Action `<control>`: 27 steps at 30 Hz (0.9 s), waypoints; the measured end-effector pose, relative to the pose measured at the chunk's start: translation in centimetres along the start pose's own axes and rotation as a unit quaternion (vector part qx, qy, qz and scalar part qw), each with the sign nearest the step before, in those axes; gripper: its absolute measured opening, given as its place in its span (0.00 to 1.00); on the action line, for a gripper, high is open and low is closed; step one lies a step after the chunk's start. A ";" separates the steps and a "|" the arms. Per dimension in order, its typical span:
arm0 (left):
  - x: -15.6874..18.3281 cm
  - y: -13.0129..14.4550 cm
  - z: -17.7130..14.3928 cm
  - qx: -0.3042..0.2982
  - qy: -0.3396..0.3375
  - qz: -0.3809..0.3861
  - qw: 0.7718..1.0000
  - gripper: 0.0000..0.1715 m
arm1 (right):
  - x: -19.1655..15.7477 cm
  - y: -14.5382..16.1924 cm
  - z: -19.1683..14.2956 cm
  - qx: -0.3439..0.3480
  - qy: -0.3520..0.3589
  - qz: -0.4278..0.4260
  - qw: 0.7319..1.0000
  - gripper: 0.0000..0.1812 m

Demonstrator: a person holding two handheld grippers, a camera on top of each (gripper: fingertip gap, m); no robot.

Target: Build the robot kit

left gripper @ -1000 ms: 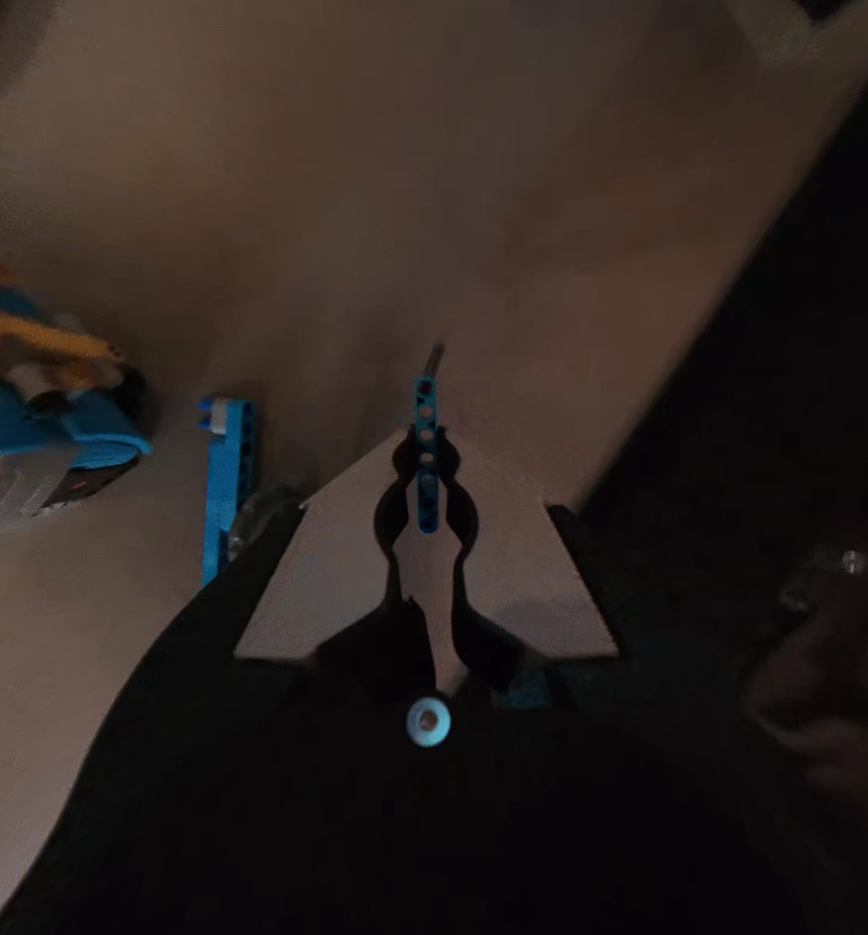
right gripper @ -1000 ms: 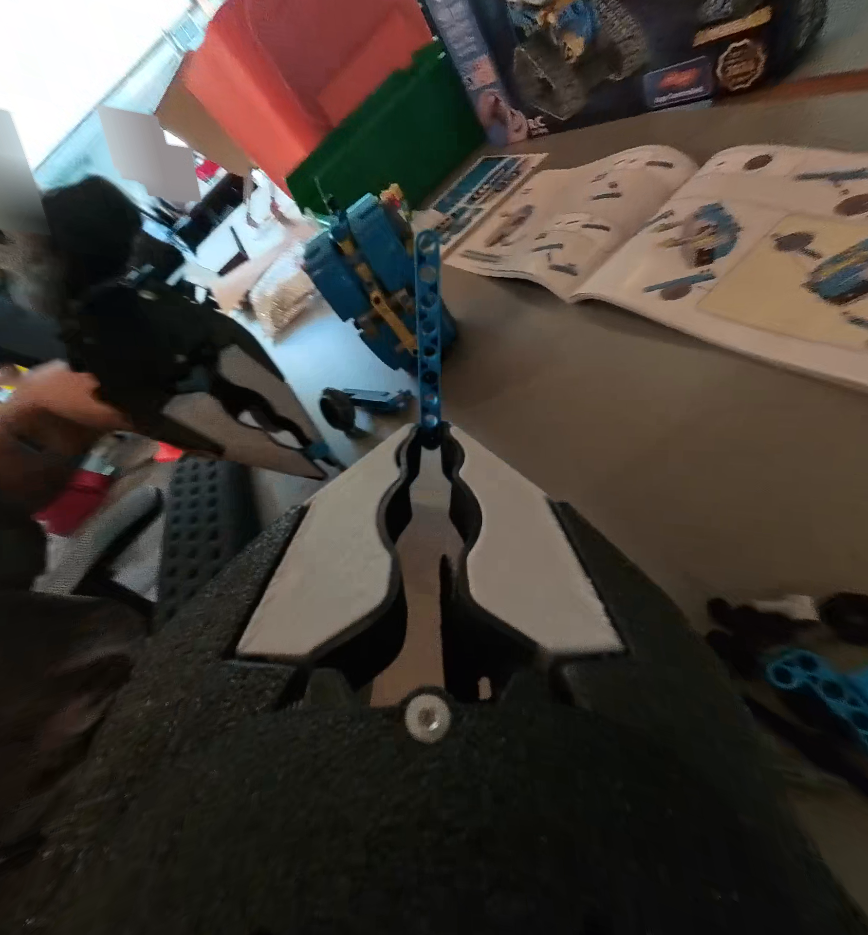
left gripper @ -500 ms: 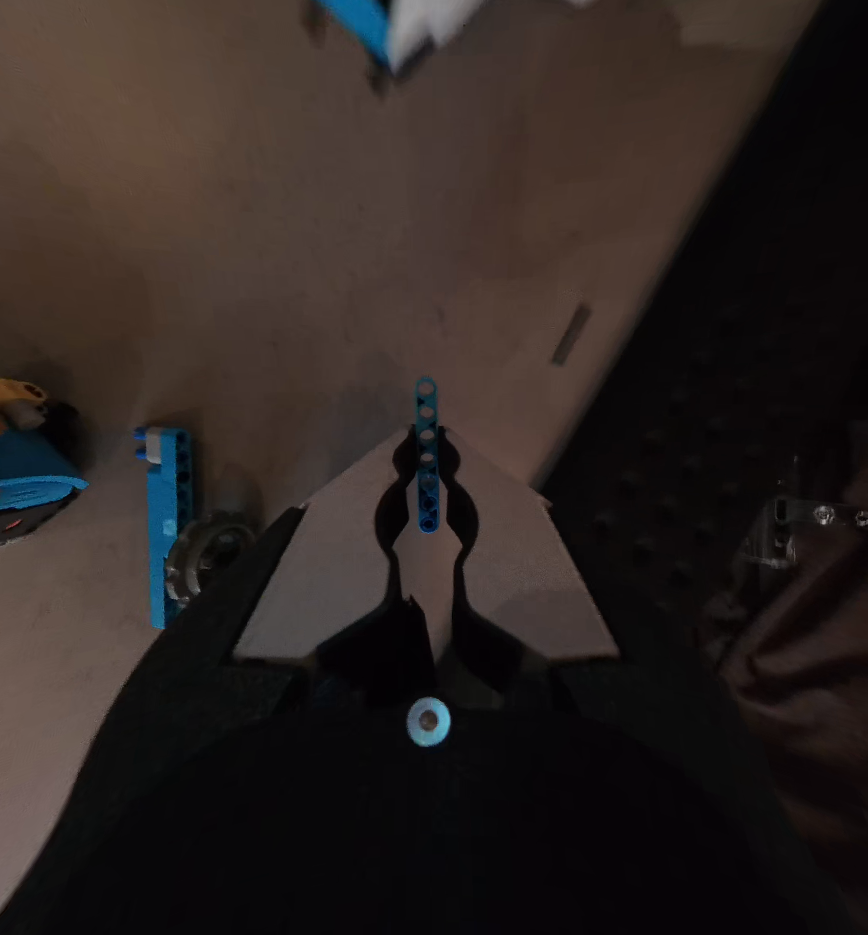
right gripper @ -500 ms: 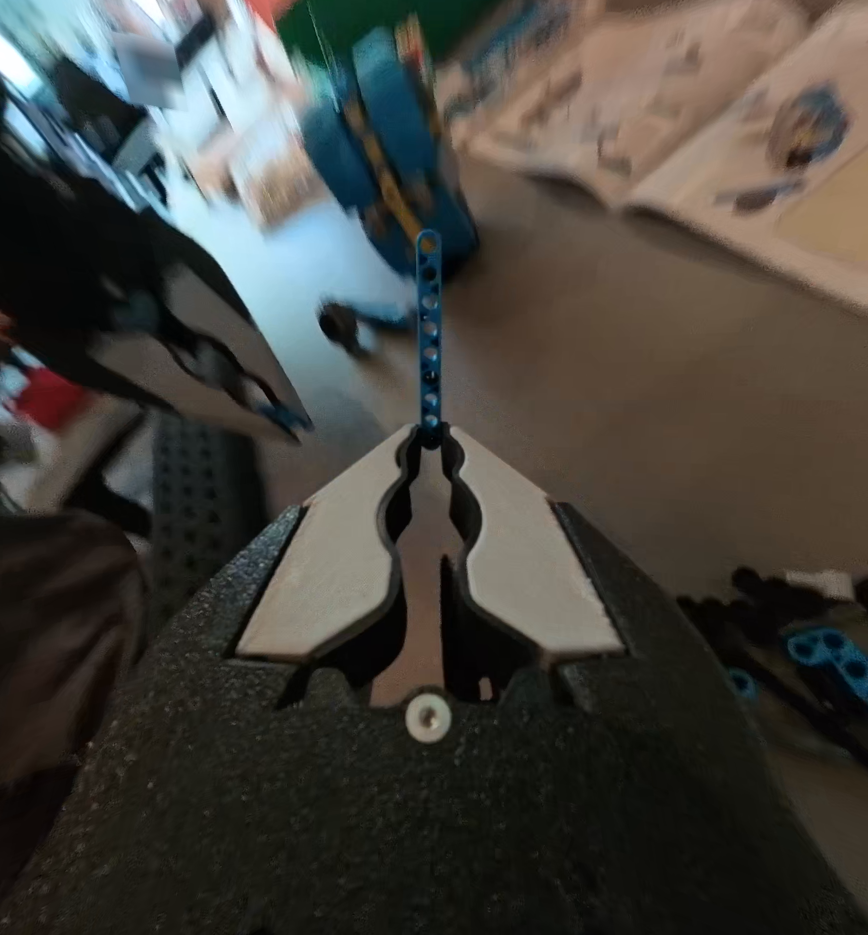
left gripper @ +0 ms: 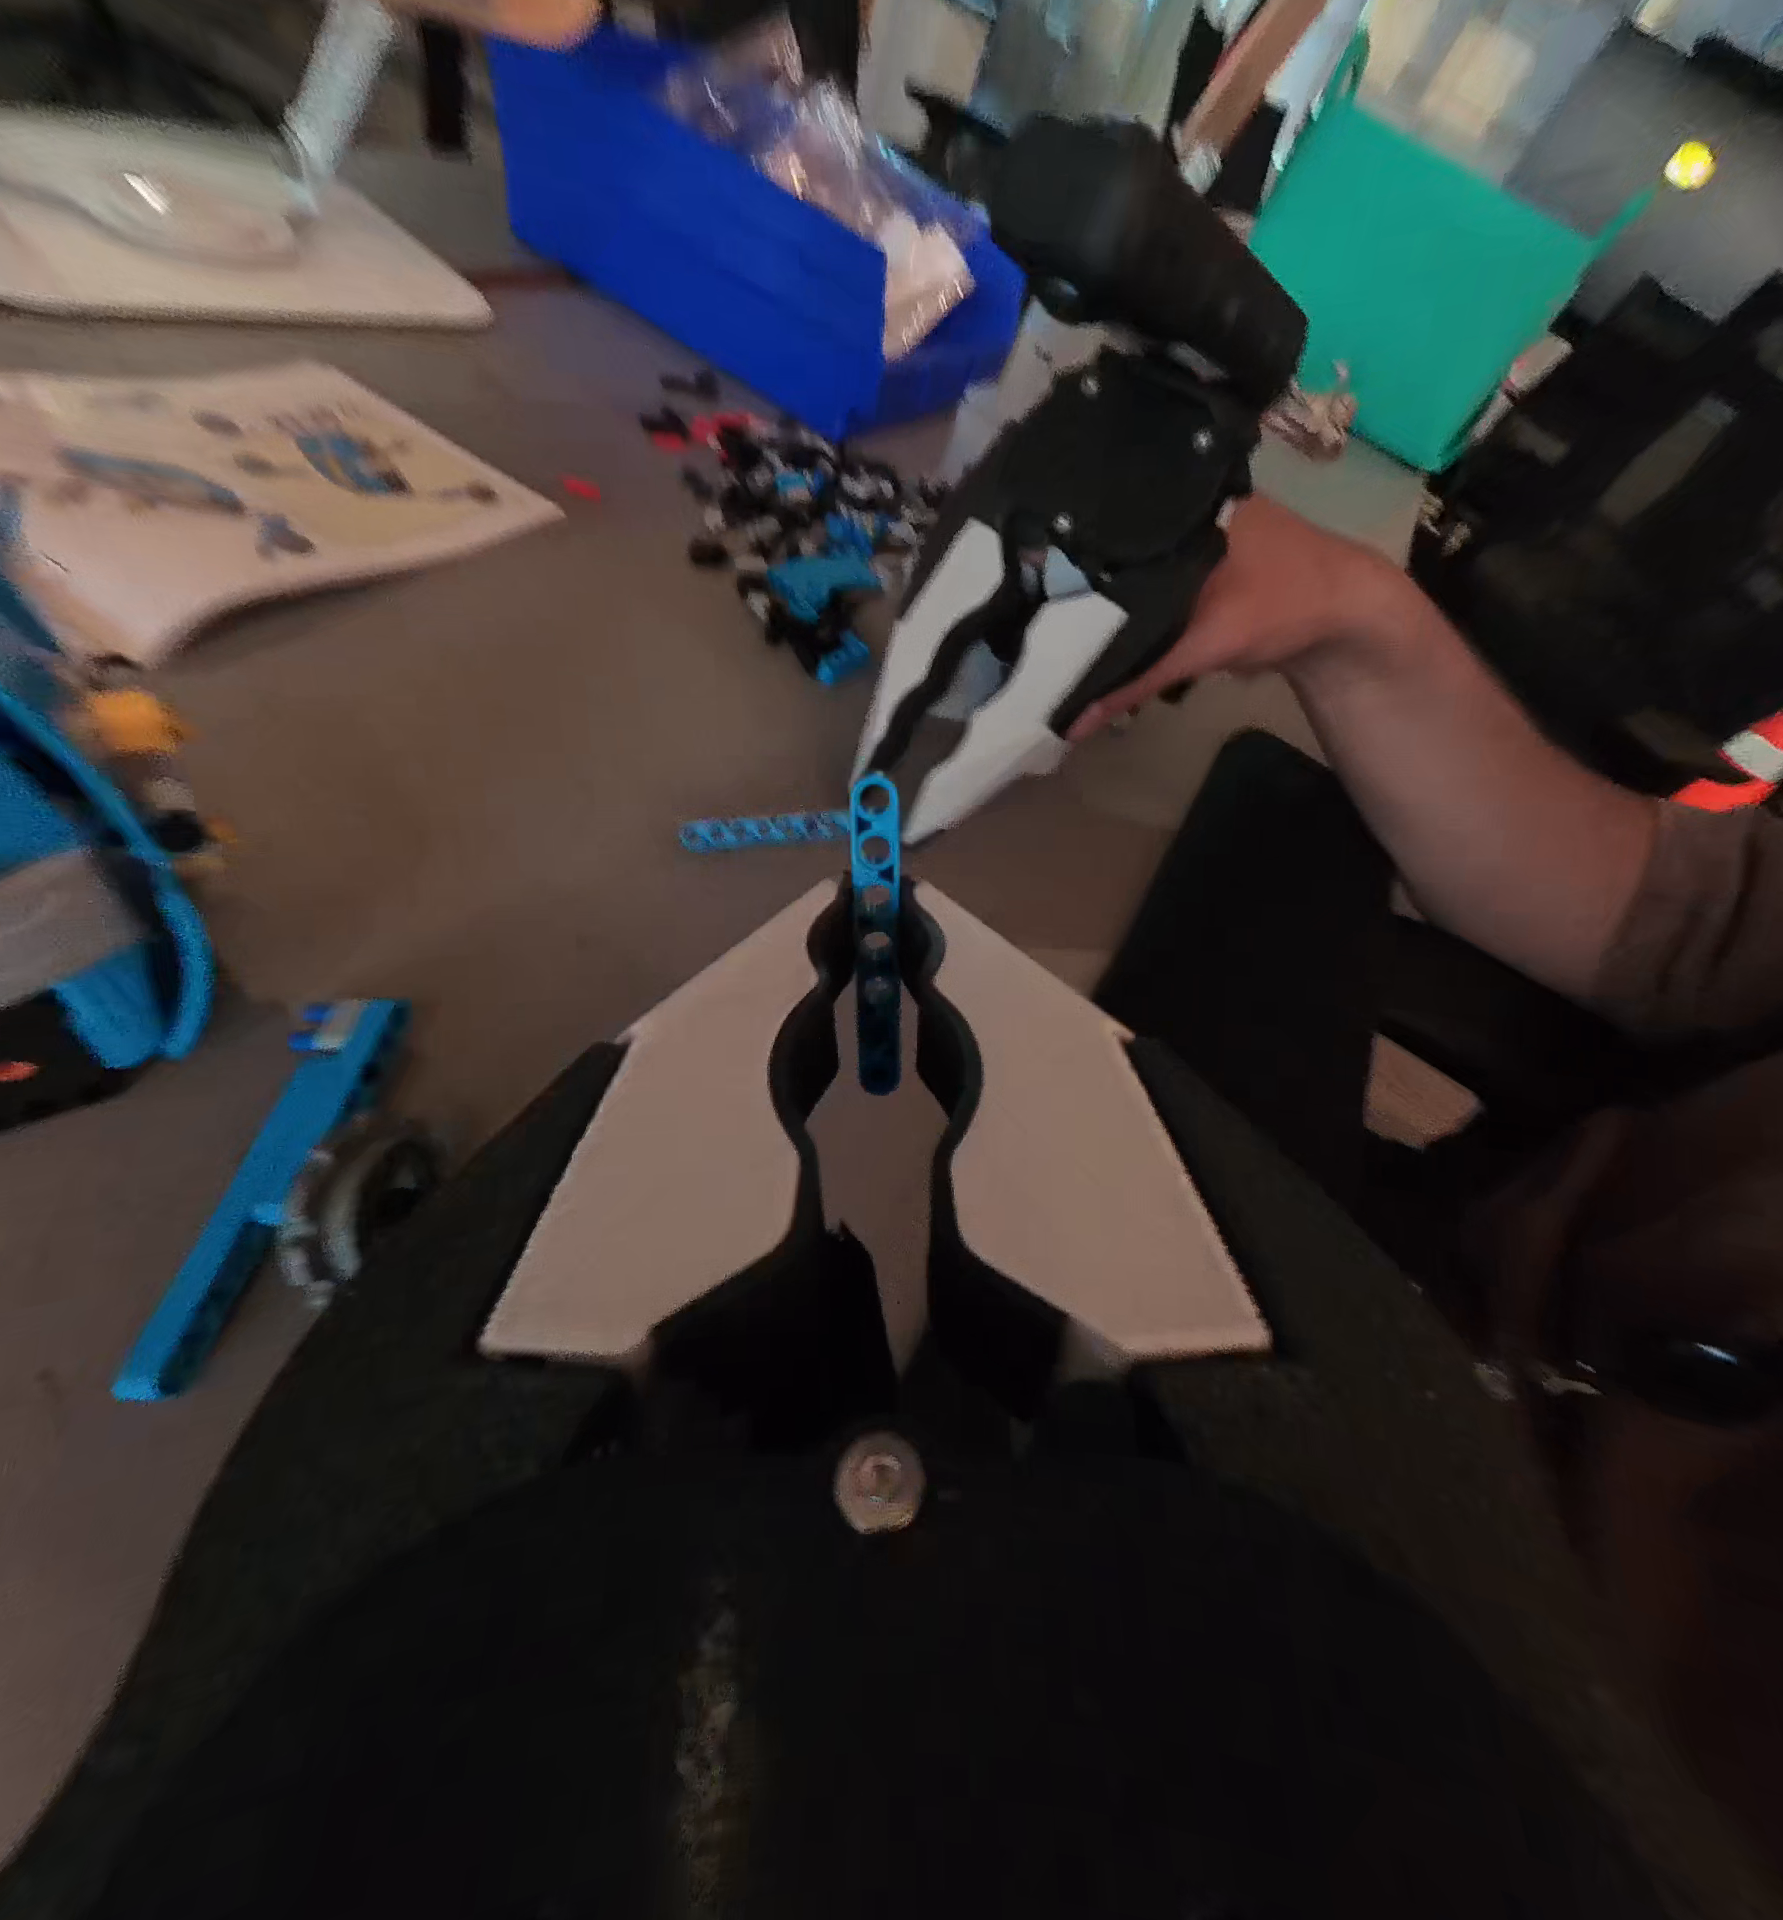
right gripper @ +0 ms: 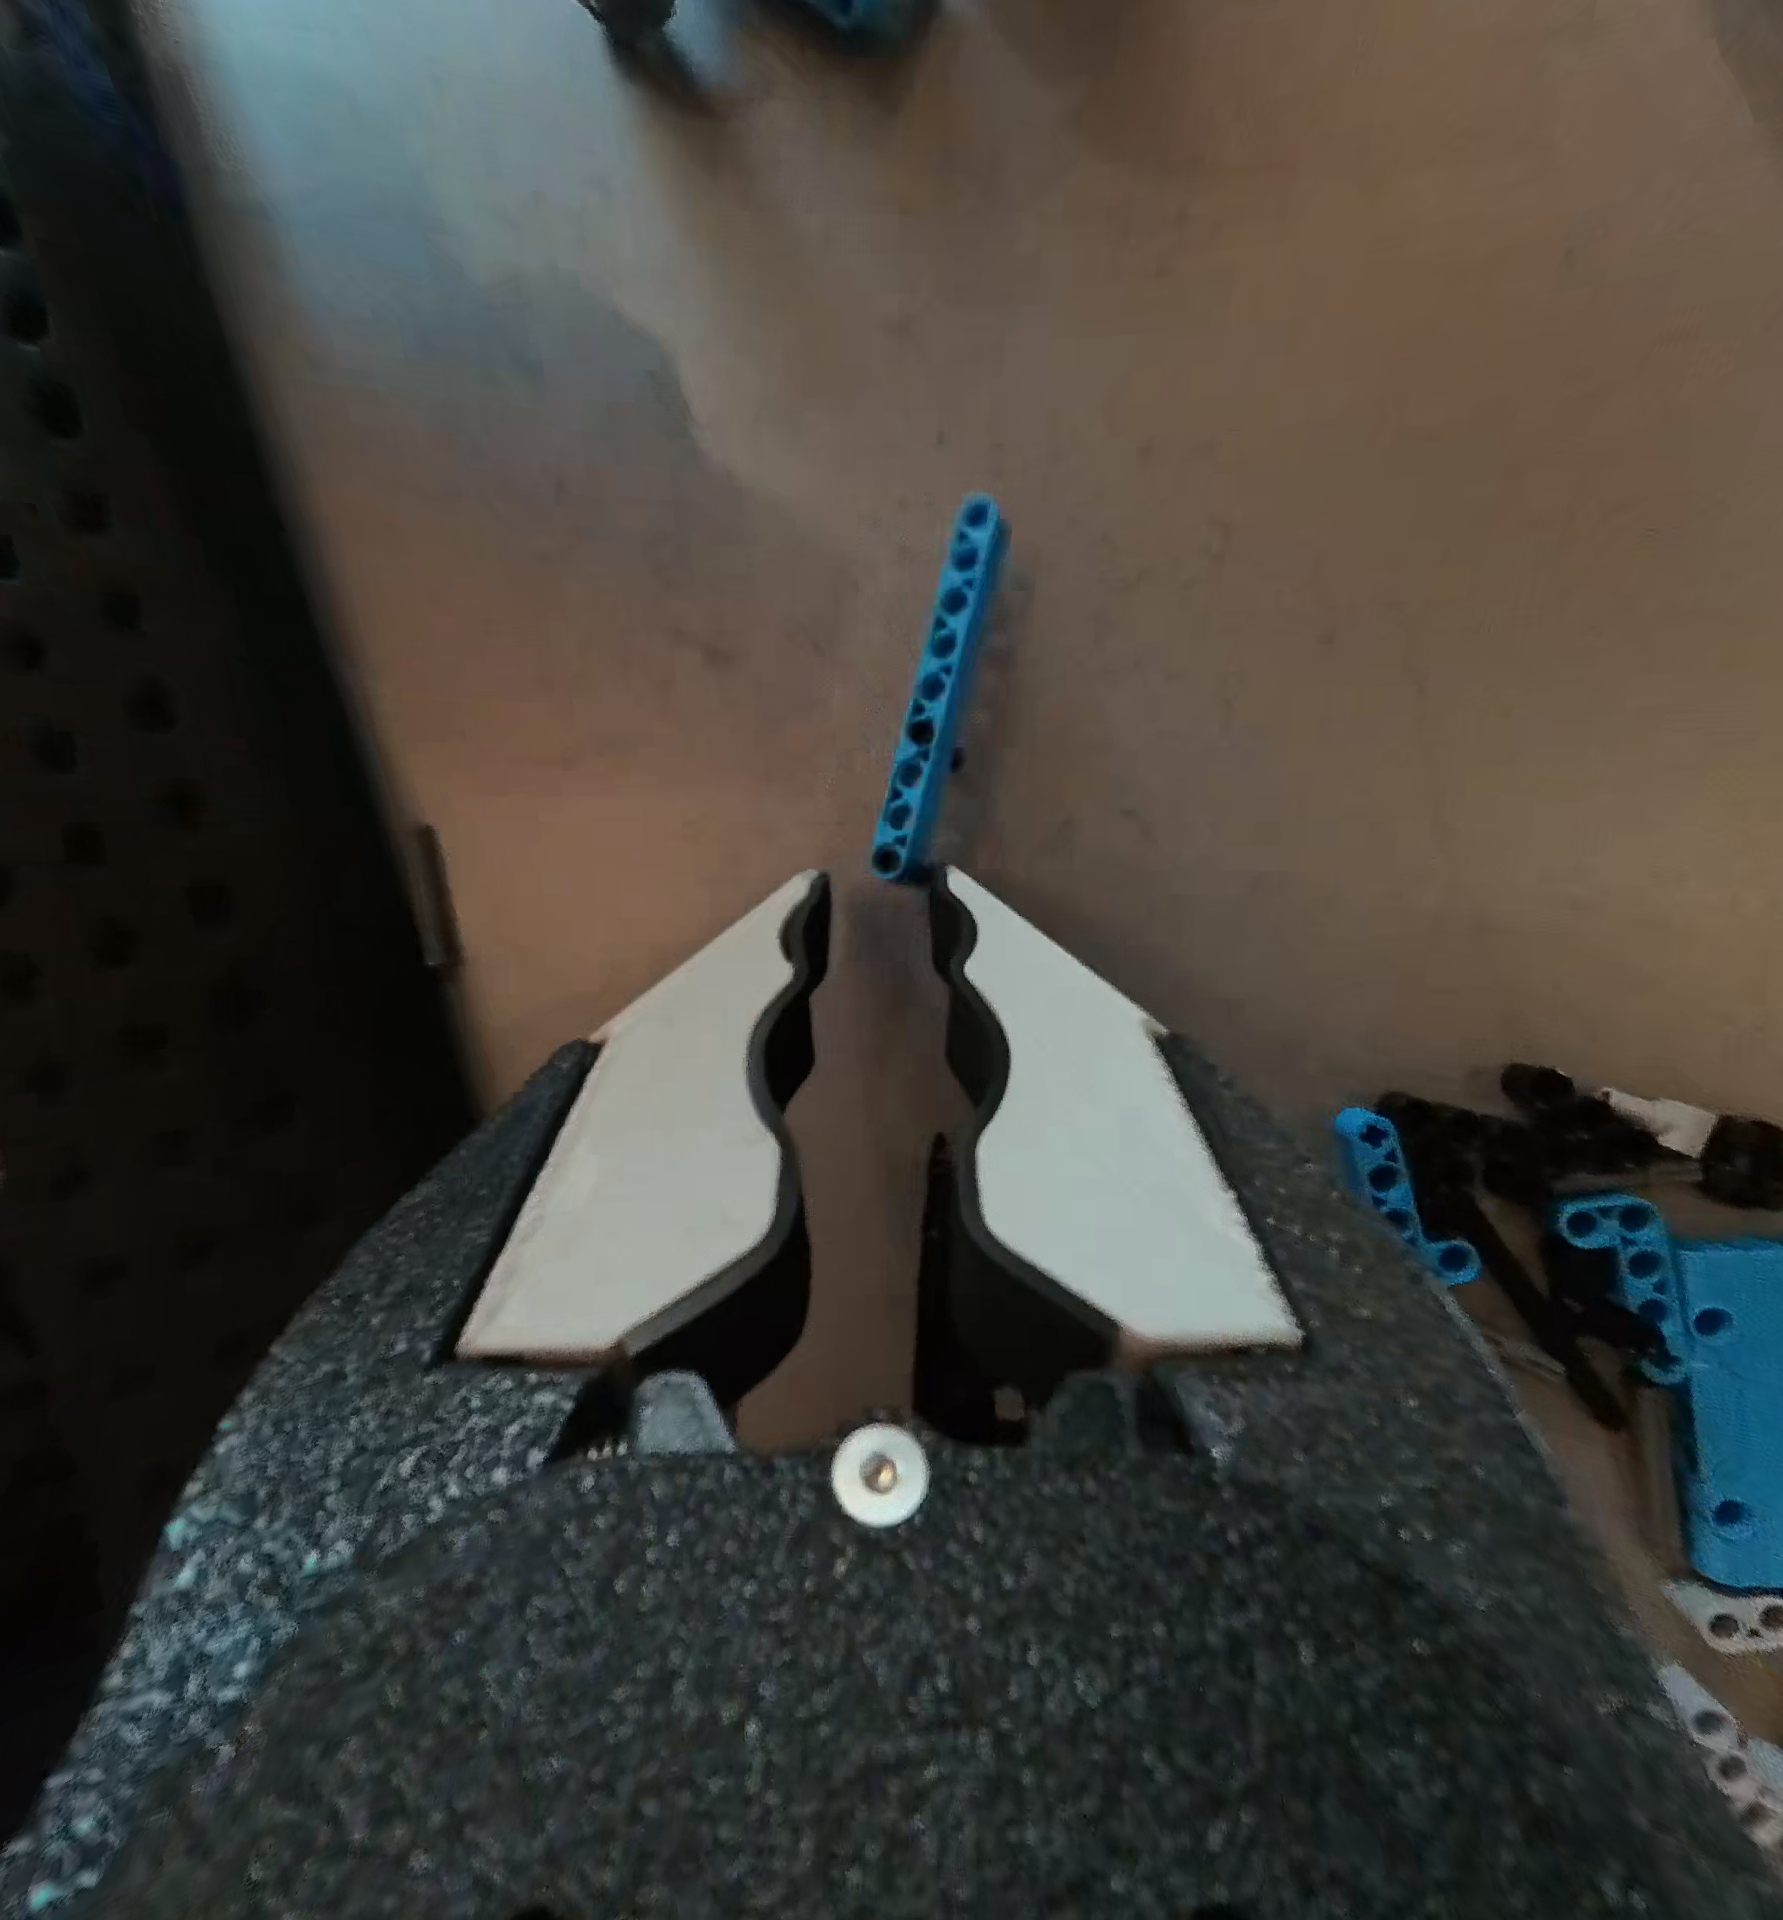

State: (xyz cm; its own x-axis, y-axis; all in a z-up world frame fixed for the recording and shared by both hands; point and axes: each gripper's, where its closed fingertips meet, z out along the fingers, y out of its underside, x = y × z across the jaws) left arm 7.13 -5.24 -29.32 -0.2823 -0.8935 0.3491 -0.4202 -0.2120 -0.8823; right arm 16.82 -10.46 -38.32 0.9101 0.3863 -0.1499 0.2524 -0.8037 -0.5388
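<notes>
Blue beam (left gripper: 874, 966) pinched in left gripper (left gripper: 874, 914) fingers; right gripper (right gripper: 879, 883) fingers spread, longer beam (right gripper: 937, 691) lying on the worktop (right gripper: 1282, 520) mid-frame.

Left wrist view faces the room; right looks down, close on the table (right gripper: 1282, 520).

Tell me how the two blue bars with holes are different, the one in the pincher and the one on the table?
The short blue holed plastic beam is clamped between the shut left gripper's fingers; the long blue holed plastic beam lies loose on the brown table, just beyond the open right gripper. The held one looks shorter, with fewer holes. Both are blue, straight and thin.
</notes>
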 end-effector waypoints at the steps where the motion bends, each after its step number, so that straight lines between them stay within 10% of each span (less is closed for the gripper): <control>1: -0.5 -0.4 -0.4 0.020 -0.013 0.013 1.000 0.04 | 0.0 -0.2 -0.2 0.008 0.005 0.000 1.000 0.14; 7: -0.9 -1.3 -2.0 0.095 -0.048 0.079 0.991 0.04 | -7.6 -1.1 -2.3 0.047 -0.093 -0.101 0.989 0.13; 15: 1.1 -1.2 -2.5 0.115 0.000 0.108 0.987 0.04 | -9.4 1.0 0.5 0.025 -0.149 -0.156 0.976 0.13; 20: 0.7 -1.6 -2.8 0.106 0.079 -0.084 0.988 0.04 | -8.4 0.9 0.8 0.040 -0.129 -0.177 0.975 0.16; 27: 2.2 1.5 -2.4 0.060 0.148 -0.372 0.914 0.04 | -9.5 0.9 0.5 0.073 -0.139 -0.219 0.963 0.12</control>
State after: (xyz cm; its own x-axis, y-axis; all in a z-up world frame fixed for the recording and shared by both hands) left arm 3.82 -6.55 -29.10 -0.1853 -0.3411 0.9216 -0.4983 -0.7757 -0.3873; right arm 8.28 -14.61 -37.75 0.5989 0.7961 -0.0869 0.5251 -0.4724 -0.7079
